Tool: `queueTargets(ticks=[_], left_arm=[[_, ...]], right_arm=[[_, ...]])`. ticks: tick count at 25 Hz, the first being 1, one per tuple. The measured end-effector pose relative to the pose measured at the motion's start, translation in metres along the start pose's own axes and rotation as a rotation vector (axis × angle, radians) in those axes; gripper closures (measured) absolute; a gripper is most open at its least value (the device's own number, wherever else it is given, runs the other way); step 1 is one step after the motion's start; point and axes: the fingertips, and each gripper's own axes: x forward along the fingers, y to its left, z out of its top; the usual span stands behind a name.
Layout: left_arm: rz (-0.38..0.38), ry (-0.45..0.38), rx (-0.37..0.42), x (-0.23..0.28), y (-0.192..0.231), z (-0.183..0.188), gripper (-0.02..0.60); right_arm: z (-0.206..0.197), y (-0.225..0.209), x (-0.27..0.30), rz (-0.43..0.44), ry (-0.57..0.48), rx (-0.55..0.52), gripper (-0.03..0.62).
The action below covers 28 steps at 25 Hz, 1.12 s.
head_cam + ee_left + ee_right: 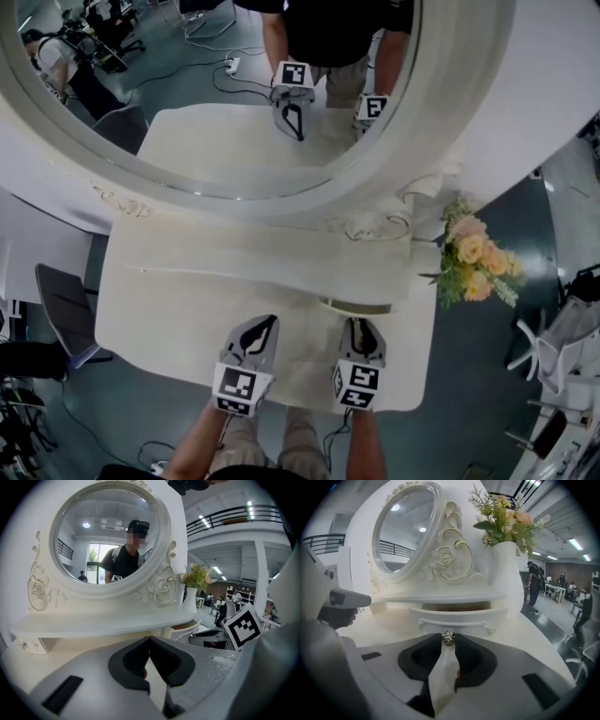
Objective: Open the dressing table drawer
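Right gripper (449,642) is pinching the small metal knob (448,638) of the drawer (454,615), which is sitting under the shelf on the right of the dressing table (178,309) and seemingly standing a little way out. Left gripper (149,640) is hovering just to the left over the near tabletop, jaws pressed together on nothing. Flowers (473,258) are standing far right, beside the round mirror (187,94).
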Motion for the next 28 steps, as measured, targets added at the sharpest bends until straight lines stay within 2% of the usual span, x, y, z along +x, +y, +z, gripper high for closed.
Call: queueTargets(ticks=[5,28], left_arm=[[-0.006,-0.027,0.028,-0.004,0.001,0.003,0.578],[-0.026,-0.034,0.049,-0.024,-0.005,0.000,0.578]], right_arm=[[-0.001,0.001,-0.005,-0.002,-0.004,0.002,0.503],[-0.023,0.008,-0.034,-0.005,-0.001,0.018,0.503]])
